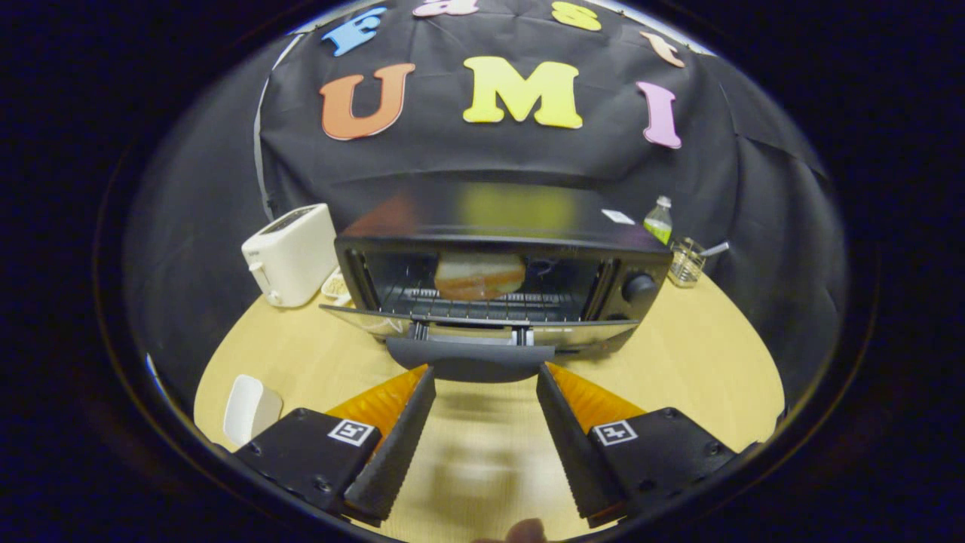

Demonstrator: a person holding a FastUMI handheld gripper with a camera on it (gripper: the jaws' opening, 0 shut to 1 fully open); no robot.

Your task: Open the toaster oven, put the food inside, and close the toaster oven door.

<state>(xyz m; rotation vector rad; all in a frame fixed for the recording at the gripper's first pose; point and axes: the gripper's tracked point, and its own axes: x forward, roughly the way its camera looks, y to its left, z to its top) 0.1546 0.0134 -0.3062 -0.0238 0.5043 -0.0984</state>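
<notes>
Wooden table [701, 354] carries everything. Toaster oven [501, 275] sits at 12 o'clock from the gripper [486, 377], door [475, 326] dropped open, its handle [469, 362] just ahead of the fingertips. Food [479, 276], a sandwich, lies on the rack inside. White toaster [290, 254] at 10 o'clock of the oven, just beside it. Wire basket [685, 262] and small bottle [659, 220] at 2 o'clock. White plate [249, 407] at 9 o'clock of the fingers [399, 430]. Fingers spread wide, released, gripping nothing.
</notes>
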